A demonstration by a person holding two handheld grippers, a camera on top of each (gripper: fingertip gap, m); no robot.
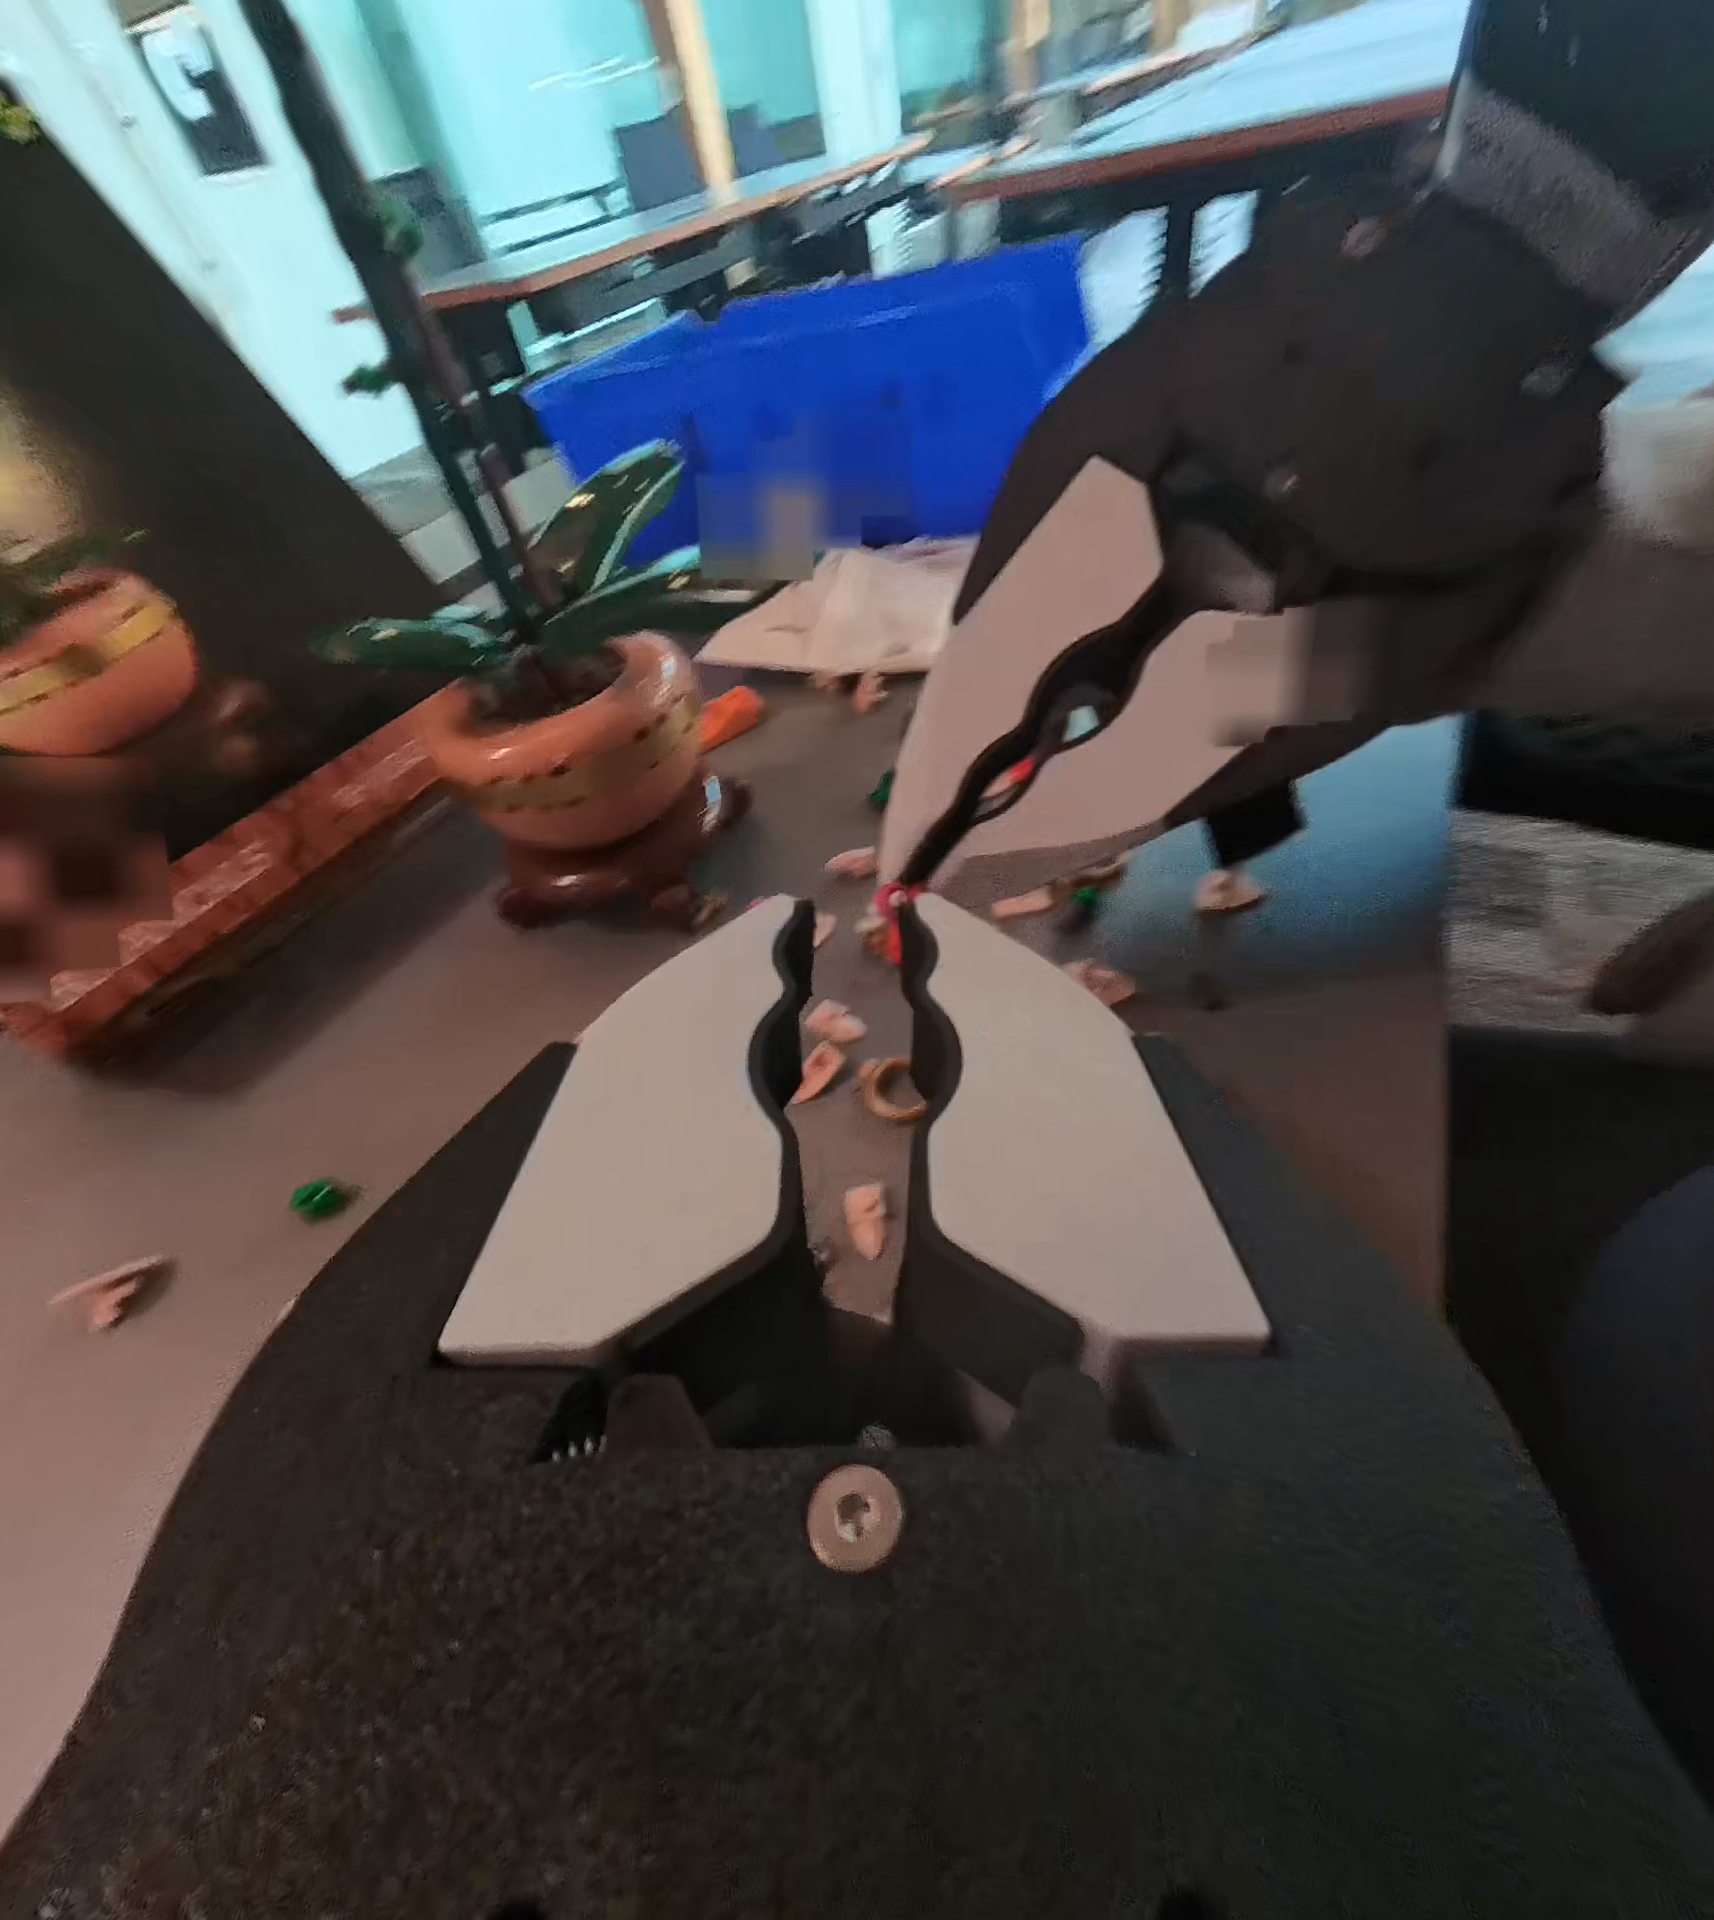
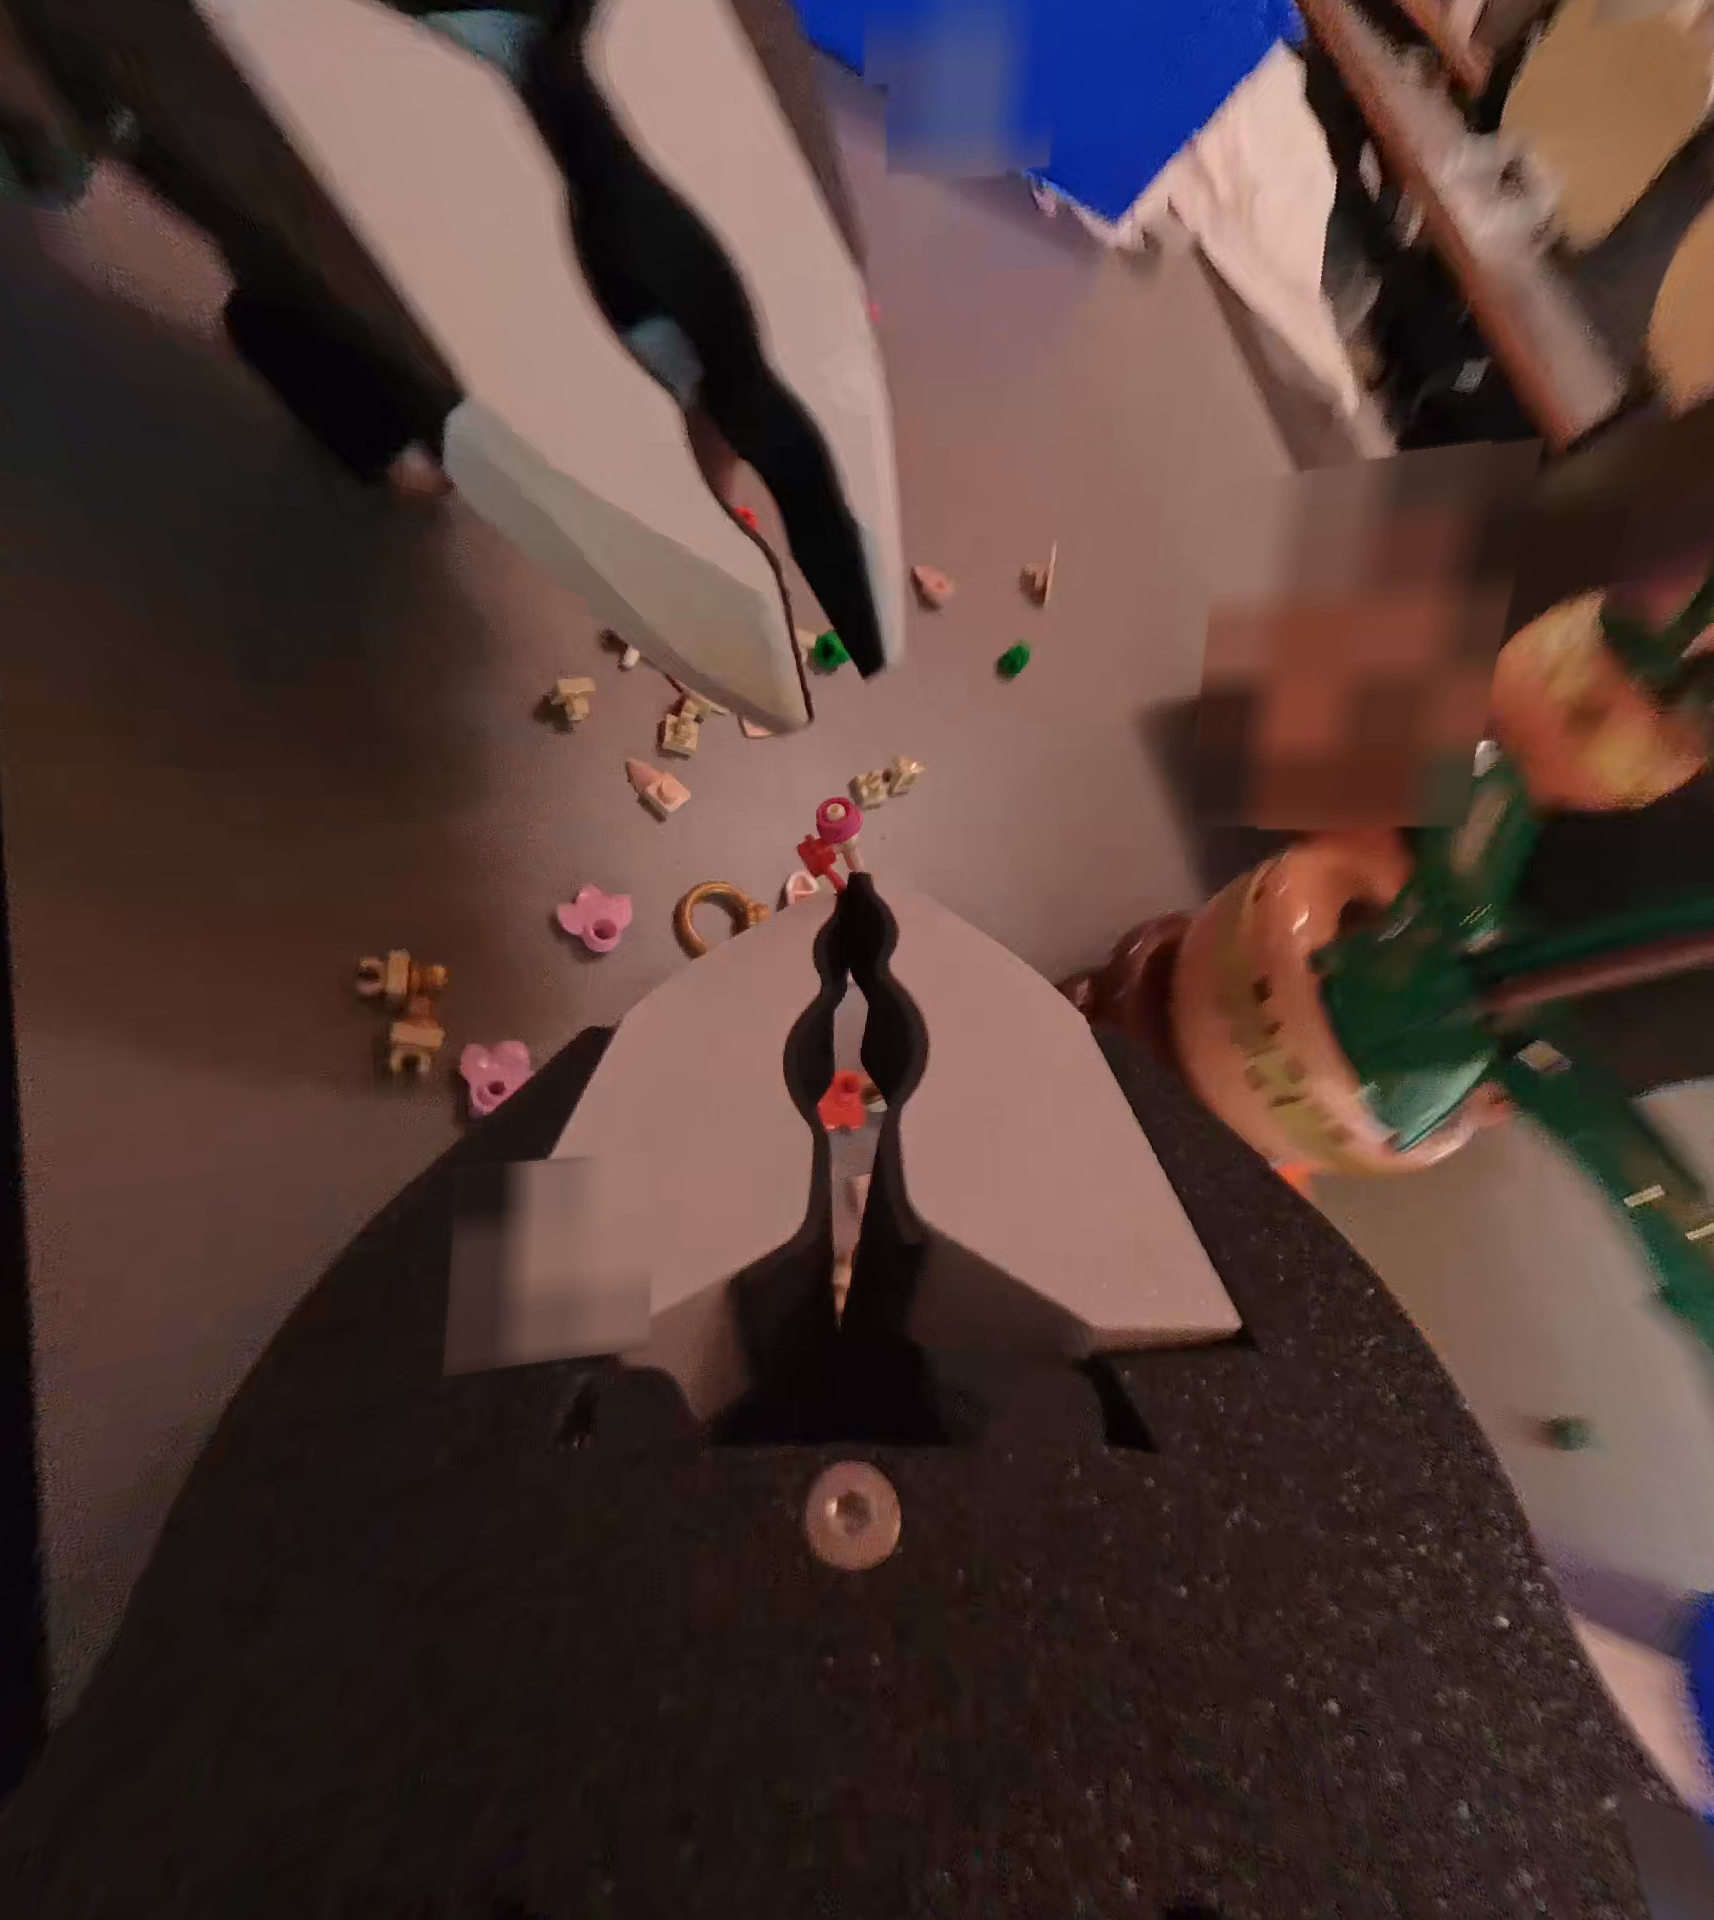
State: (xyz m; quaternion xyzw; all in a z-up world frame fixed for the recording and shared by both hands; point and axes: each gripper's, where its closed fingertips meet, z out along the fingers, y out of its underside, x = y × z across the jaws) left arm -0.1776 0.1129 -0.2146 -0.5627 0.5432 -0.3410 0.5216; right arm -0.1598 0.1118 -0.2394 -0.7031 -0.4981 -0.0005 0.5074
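My right gripper is shut on a tiny red and magenta brick piece and holds it just above the grey table. In the left wrist view the right gripper comes down from the upper right, and the piece hangs beside my left gripper's right fingertip. My left gripper is open a little and empty, its tips right at the piece. In the right wrist view the left gripper points down from above. A brick-built plant in a pink pot stands to the left.
Loose small pieces lie scattered on the table: a tan ring, pink flower pieces, tan clips, green bits. A dark picture box stands far left. A blue bin and white bags lie behind.
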